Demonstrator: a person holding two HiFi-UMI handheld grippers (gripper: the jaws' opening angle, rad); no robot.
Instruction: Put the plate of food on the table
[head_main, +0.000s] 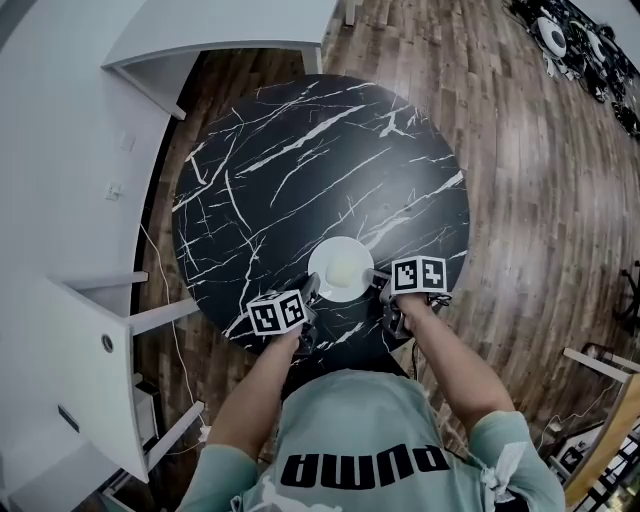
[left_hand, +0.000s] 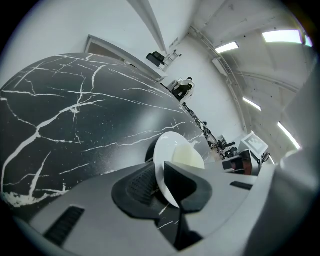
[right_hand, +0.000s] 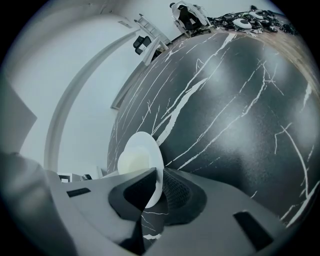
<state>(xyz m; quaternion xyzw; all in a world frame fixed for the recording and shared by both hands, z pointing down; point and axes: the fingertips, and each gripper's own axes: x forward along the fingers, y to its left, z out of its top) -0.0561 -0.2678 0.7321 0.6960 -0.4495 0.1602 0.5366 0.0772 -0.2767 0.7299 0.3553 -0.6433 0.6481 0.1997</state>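
Observation:
A small white plate (head_main: 341, 268) with a pale yellow piece of food (head_main: 342, 270) on it sits low over the near part of the round black marble table (head_main: 310, 180). My left gripper (head_main: 312, 293) is shut on the plate's left rim, and my right gripper (head_main: 376, 280) is shut on its right rim. In the left gripper view the plate (left_hand: 167, 160) runs edge-on between the jaws, with the food (left_hand: 187, 156) on its right face. The right gripper view shows the plate (right_hand: 142, 160) pinched the same way, the food (right_hand: 133, 161) on its left face.
White counters and cabinets (head_main: 60, 250) curve round the table's left side. Wooden floor (head_main: 540, 200) lies to the right, with a pile of equipment (head_main: 580, 40) at the far right. A white frame (head_main: 600, 370) stands at the lower right.

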